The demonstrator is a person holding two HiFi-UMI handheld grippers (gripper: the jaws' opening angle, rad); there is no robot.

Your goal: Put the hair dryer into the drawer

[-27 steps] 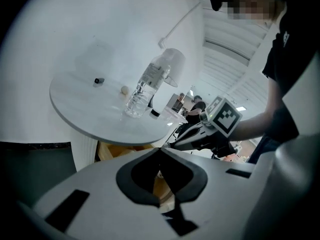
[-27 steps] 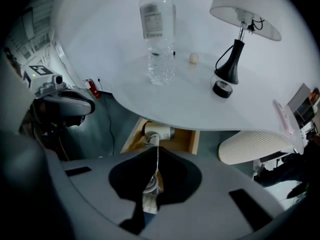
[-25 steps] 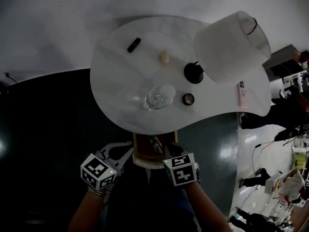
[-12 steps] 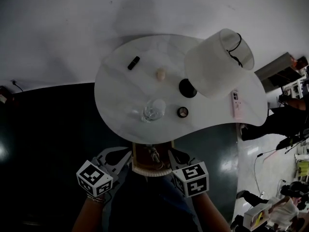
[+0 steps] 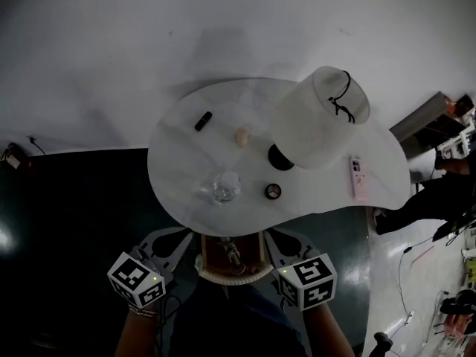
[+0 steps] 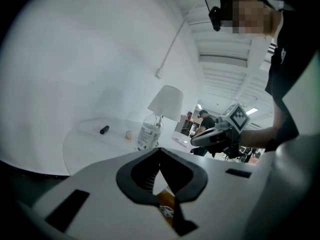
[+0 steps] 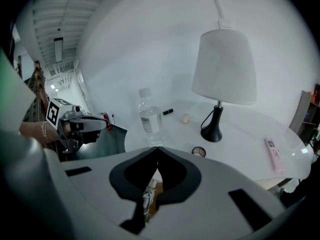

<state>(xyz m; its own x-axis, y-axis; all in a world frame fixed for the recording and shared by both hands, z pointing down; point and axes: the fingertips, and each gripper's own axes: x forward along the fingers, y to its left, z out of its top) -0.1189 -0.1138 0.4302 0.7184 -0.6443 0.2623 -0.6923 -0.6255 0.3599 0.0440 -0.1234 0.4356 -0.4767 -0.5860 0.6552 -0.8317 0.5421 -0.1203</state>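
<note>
An open drawer [image 5: 254, 250] with a brown inside sticks out from under the front of the white table [image 5: 178, 169]. In it lies a pale thing with a coiled cord [image 5: 233, 254], which looks like the hair dryer; most of it is hidden. That cord [image 7: 148, 194] also shows below my right jaws. My left gripper [image 5: 187, 238] hangs just left of the drawer and my right gripper [image 5: 275, 236] just right of it. Both are shut and hold nothing. My left jaws [image 6: 160, 150] and right jaws [image 7: 158, 149] meet at their tips.
On the table stand a white shaded lamp [image 5: 316, 117], a clear water bottle [image 5: 225, 187], a small round compact [image 5: 273, 191], a black stick [image 5: 202, 120], a pale ball [image 5: 242, 135] and a pink phone [image 5: 358, 177]. Dark floor lies to the left, a white wall behind.
Both grippers have risen and drawn slightly apart from the drawer's sides. The table has slid lower and looks smaller in the head view. The jaws stay shut.
</note>
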